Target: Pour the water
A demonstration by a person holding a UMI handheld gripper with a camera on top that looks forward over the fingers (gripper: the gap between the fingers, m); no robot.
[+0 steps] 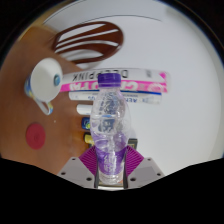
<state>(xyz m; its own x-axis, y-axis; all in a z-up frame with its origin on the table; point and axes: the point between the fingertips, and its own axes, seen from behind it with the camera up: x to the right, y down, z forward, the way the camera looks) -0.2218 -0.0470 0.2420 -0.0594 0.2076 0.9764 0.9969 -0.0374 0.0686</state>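
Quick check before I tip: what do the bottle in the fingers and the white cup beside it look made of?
Bottle: clear thin plastic, glossy; the gripper's purple pads show through it, and its wall is ribbed. Both fingers press on it. Cup: looks like glazed white ceramic, smooth and opaque, though plastic cannot be ruled out.

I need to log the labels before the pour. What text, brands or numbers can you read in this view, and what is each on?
"PINK", upside down, on the pink and white box behind the bottle.
Smaller print along that box: too blurred to read.
Water bottle, gripped between the gripper fingers: clear, no readable label.
White cup beside the box: no text visible.
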